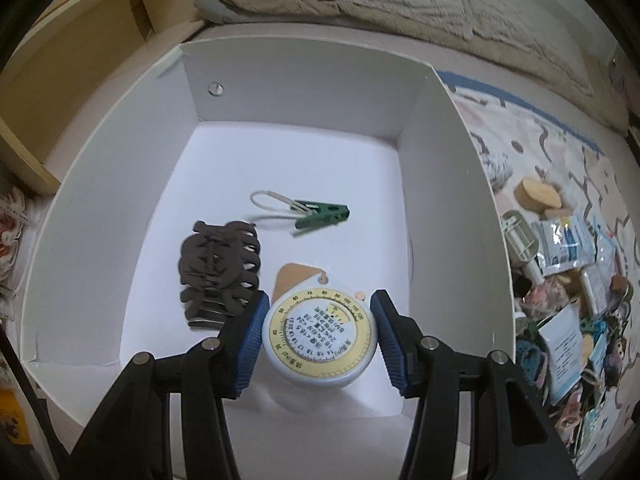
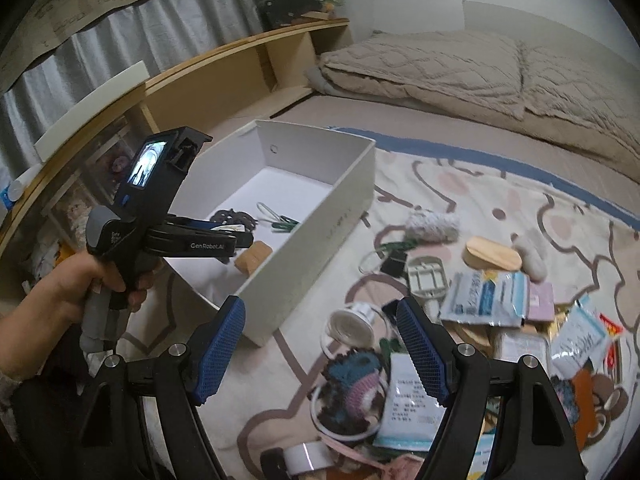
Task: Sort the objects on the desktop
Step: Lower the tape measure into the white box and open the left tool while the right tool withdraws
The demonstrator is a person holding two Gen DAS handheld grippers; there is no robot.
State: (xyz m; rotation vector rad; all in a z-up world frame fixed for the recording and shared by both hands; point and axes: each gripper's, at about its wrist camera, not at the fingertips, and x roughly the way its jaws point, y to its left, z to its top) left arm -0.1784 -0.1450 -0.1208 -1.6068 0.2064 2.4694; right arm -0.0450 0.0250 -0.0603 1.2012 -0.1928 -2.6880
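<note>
Left gripper (image 1: 319, 338) clamps a round white tape measure with yellow dial (image 1: 320, 338) over the white cardboard box (image 1: 452, 200), near its front wall. Right gripper (image 2: 320, 348) gapes empty above blurred clutter on the patterned rug (image 2: 460, 184).

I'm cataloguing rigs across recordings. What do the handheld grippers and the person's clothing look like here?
Both are black plastic grippers with silver pivot bolts and blue textured pads on the fingers. The left gripper, seen from the side, has a pistol-style handle, white "GenRobot.AI" lettering, a grey block and a small lit screen on top. The left hand holding it shows a dark sleeve. No cables show.
</note>
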